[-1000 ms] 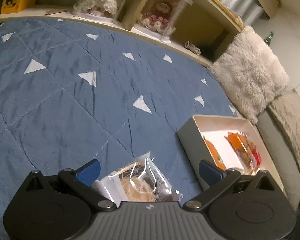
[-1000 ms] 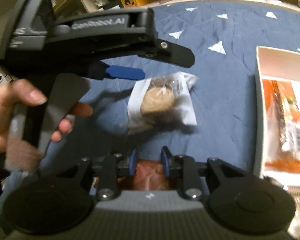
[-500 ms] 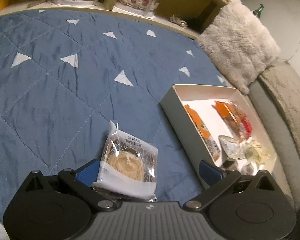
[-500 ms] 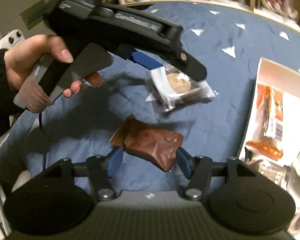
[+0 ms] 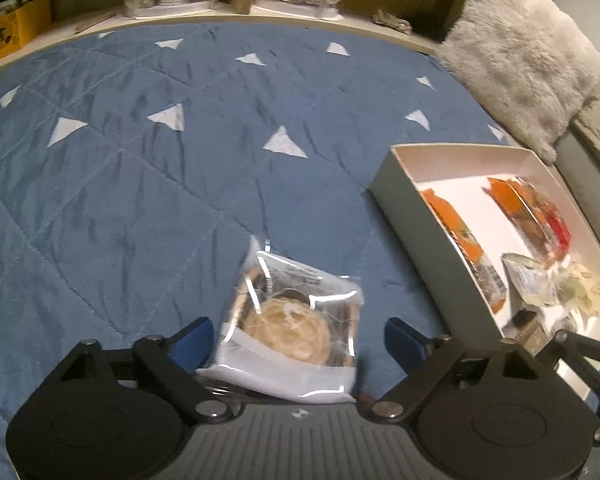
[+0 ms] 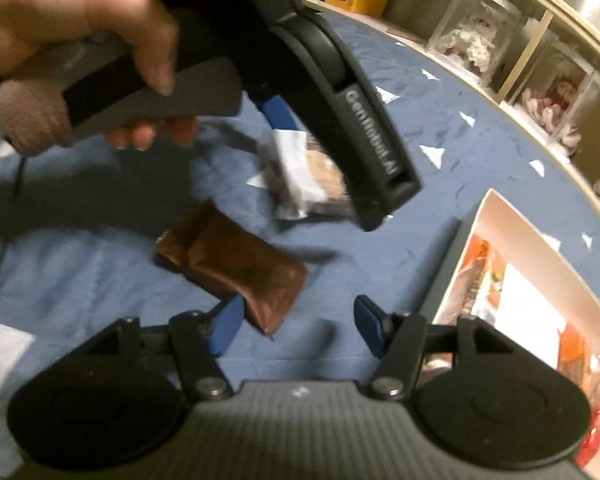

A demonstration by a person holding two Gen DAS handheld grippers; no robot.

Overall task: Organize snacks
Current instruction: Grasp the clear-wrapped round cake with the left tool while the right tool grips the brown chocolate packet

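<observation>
Box (image 5: pixel 396 196) w/ orange snack packs (image 5: pixel 460 236); both grippers' fingers apart, closing round pastry pack (image 5: pixel 292 320), none gripped.

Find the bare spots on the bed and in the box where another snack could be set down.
Free: the blue quilt between the shelf edge and the clear pastry packet; the white box's far end. Crowded: its near end, and around the brown packet.

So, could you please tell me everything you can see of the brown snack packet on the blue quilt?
The brown snack packet is a glossy, crinkled foil-like pouch with crimped ends, unopened as far as shows. It lies flat and slanted on the blue quilt, its near corner between the fingers of the open right gripper; contact with the left one cannot be told. It is apart from the clear-wrapped pastry and outside the white box.
</observation>
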